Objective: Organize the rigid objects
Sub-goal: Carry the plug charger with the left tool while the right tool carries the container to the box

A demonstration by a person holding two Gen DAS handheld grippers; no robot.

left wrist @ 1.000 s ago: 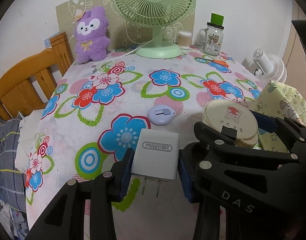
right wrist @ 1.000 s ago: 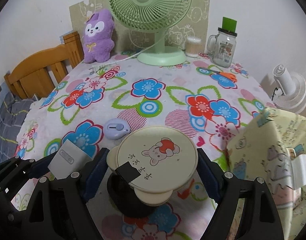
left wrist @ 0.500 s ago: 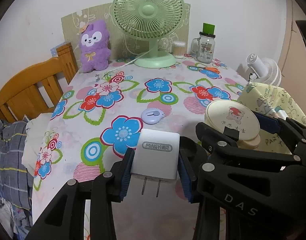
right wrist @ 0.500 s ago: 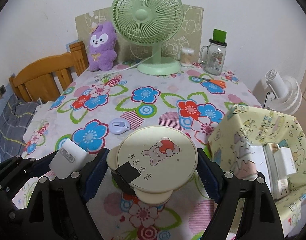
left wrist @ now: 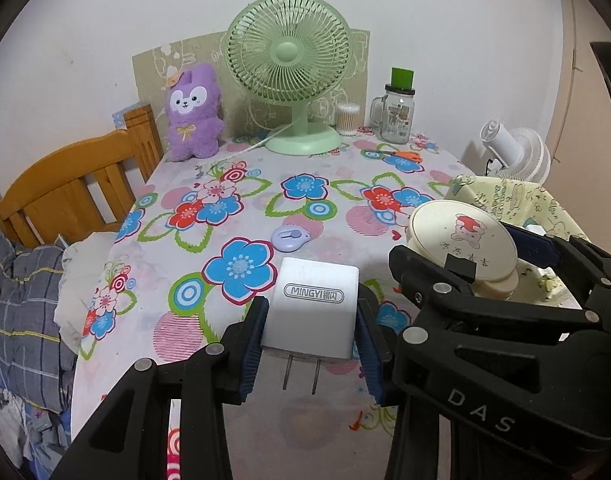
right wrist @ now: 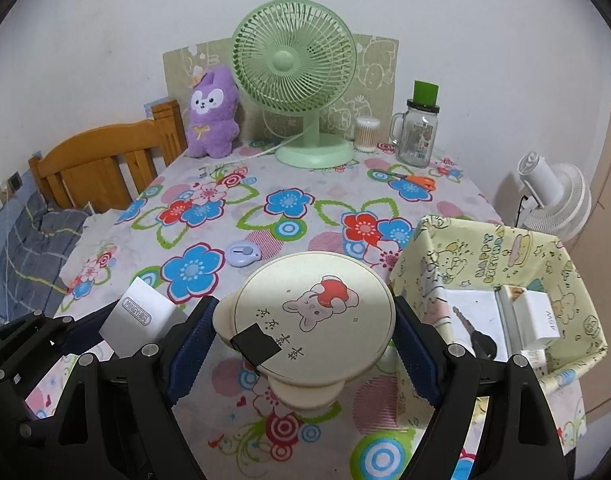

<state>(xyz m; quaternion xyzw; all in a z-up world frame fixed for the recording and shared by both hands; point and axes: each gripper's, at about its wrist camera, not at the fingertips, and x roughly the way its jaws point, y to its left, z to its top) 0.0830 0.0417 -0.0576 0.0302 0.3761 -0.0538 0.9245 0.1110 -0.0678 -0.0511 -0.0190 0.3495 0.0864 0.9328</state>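
right wrist view: right gripper [right wrist: 301, 340] clamps the round case [right wrist: 313, 320], left gripper [left wrist: 311, 344] clamps the charger [left wrist: 311, 308]; fabric bin [right wrist: 485, 248] (part-filled) awaits both, purple gadget [right wrist: 243, 254] remains.

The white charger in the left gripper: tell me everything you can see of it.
The white charger is a boxy wall plug with rounded corners, apparently smooth plastic. A grey oval badge reads MINGYI plus characters. Two flat metal prongs point back toward the camera. The left gripper clamps its two sides between blue pads, holding it above the floral tablecloth; nothing else touches it. The right wrist view shows it tilted.
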